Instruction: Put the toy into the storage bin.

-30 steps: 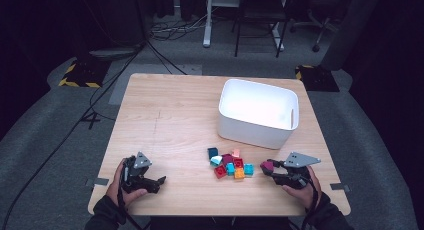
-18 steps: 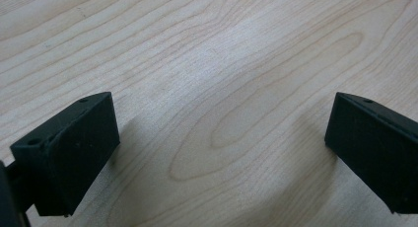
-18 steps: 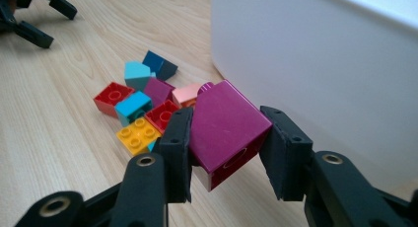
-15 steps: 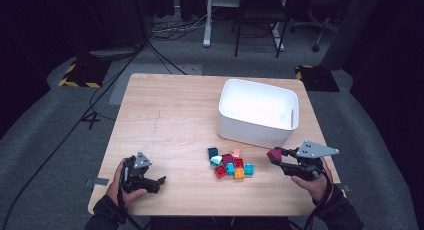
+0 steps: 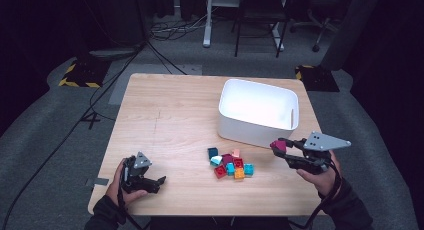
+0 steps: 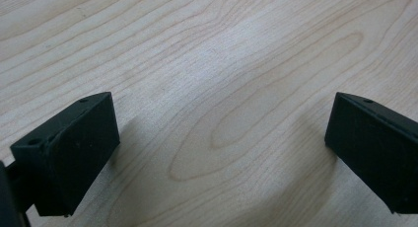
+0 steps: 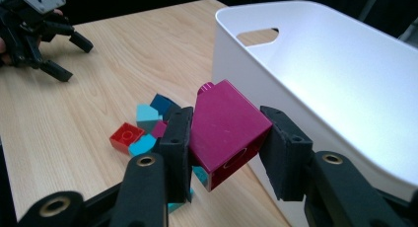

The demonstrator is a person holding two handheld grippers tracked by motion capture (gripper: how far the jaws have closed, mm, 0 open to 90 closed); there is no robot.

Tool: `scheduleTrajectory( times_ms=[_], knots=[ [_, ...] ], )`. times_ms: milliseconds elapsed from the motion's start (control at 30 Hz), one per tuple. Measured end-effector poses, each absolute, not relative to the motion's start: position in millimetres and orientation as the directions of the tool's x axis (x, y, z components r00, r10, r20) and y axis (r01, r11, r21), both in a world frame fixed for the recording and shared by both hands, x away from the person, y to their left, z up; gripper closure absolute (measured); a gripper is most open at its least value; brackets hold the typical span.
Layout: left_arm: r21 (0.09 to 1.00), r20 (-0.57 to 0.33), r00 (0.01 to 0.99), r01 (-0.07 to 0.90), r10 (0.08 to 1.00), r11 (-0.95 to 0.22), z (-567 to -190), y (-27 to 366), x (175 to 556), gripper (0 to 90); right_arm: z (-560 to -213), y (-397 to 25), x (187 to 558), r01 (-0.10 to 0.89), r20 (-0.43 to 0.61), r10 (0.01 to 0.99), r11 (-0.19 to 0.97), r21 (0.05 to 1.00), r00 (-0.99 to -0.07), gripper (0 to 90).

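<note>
The magenta toy brick (image 7: 226,133) sits pinched between the right gripper (image 7: 224,143) jaws, lifted beside the white bin (image 5: 260,112), likely bound for it. Loose bricks (image 5: 231,163) wait on the tabletop (image 5: 170,120); the left gripper (image 5: 141,176) rests wide open, empty.

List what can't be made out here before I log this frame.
- Magenta brick, right gripper view: both side faces hidden by the right tongs clamping it.
- White bin, high view: outer far wall hidden by its own rim; right gripper view crops it at the right edge.
- Pile of bricks, high view: too small to count studs.
</note>
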State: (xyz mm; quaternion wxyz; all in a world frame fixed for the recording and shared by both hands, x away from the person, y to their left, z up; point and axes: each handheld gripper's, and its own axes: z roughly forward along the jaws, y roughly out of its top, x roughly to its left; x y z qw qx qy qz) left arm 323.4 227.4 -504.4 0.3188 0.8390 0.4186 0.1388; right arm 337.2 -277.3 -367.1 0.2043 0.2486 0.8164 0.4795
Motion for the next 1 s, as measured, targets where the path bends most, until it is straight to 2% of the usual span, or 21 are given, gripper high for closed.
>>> scheduleTrajectory(
  times_ms=[367, 1000],
  knots=[
    [0.650, -0.034, 0.611, 0.615, 0.791, -0.446, -504.3, 227.4, 323.3, 0.2, -336.5, -273.2, 343.3, 0.180, -0.113, 0.609, 0.399, 0.899, -0.785, 59.0],
    [0.651, -0.034, 0.611, 0.614, 0.791, -0.447, -504.4, 227.4, 323.4, 0.3, -311.3, -271.2, 367.6, 0.171, -0.123, 0.641, 0.377, 0.910, -0.758, 59.0]
  ],
)
